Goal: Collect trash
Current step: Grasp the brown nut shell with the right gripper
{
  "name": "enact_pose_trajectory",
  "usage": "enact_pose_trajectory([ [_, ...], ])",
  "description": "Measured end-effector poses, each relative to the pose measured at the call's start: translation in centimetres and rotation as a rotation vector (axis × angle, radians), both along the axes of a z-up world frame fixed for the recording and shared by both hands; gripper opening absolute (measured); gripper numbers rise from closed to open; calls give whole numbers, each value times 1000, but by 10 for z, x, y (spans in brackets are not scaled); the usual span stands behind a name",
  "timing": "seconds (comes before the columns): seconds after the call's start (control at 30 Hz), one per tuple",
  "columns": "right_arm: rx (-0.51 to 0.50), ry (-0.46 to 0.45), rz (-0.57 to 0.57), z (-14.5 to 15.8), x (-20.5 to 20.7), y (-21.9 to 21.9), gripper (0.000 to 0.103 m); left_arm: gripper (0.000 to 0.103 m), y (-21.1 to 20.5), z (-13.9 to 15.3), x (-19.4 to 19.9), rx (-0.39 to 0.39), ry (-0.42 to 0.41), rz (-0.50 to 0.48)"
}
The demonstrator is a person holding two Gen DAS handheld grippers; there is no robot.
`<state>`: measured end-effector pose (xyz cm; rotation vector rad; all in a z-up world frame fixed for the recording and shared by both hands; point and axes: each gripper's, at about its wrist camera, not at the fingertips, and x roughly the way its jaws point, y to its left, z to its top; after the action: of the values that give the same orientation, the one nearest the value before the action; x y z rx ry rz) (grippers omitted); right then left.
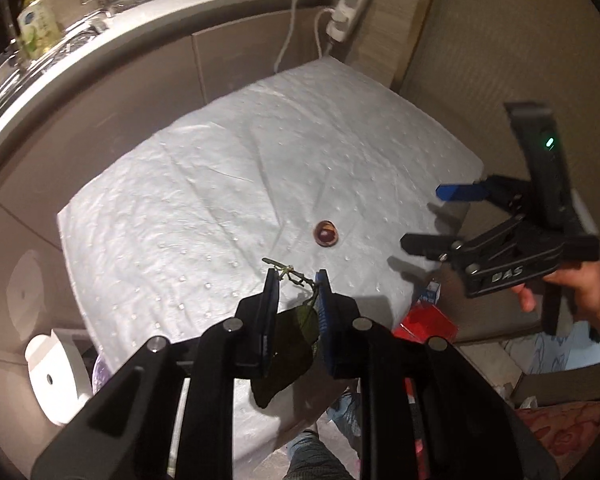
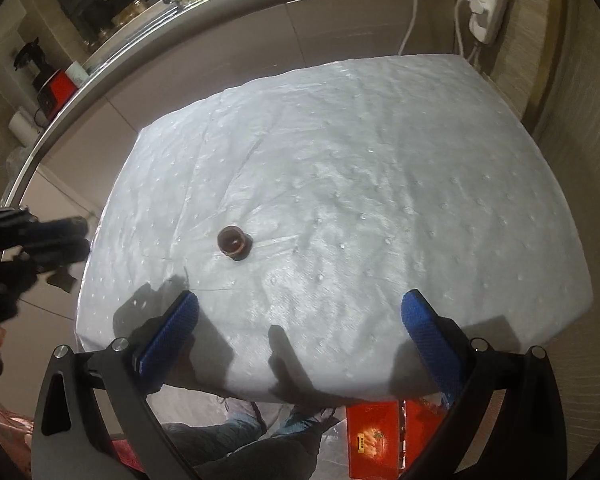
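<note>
**Leaf clamped in my left gripper, nut shell lying on the table**

Closest to me, my left gripper (image 1: 298, 280) is clamped on a dark green leaf (image 1: 288, 344). The leaf hangs down between the two fingers, and its thin stem (image 1: 290, 272) sticks out past the fingertips, above the near edge of the table (image 1: 180, 184). The leaf hangs free of the cover.

My right gripper (image 2: 300, 308) has its jaws spread wide with nothing between them; the blue pads (image 2: 168, 332) sit over the near edge of the table. In the left wrist view I see that same gripper at the right side, with the person's hand (image 1: 572, 288) around its handle.

Below the table edge I can make out the person's legs (image 2: 260, 440) and a red box (image 2: 374, 440) on the floor.

Further out, a small round brown piece, looking like half a nut shell (image 2: 233, 242), lies on the white dimpled cover near the middle of the table, well apart from both grippers.

Beyond the table runs a kitchen worktop (image 1: 220, 4), and a white power strip (image 1: 350, 8) with plugged cables hangs near the far corner.
</note>
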<state>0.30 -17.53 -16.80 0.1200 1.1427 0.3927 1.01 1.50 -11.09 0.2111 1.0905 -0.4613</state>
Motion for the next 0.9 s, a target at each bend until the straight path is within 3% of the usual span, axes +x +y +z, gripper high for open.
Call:
enact_pose_trajectory([
  [0.2, -28, -38, 142, -16, 19, 49, 100, 19, 47, 48, -20, -14, -83, 168],
  [0.4, -85, -66, 222, -34, 31, 75, 81, 19, 80, 50, -38, -18, -79, 310],
  [0.53, -112, -97, 232, -39, 31, 80, 78, 19, 93, 49, -48, -28, -68, 365],
  [0.67, -158, -126, 229, -38, 30, 83, 60, 19, 98, 52, -52, -44, -68, 387],
  [0.8, -177, -133, 207, -35, 31, 77, 28, 19, 98, 53, -54, -49, -70, 390],
  [0.9, -143, -115, 197, -33, 32, 69, 21, 19, 98, 53, -55, -52, -69, 390],
])
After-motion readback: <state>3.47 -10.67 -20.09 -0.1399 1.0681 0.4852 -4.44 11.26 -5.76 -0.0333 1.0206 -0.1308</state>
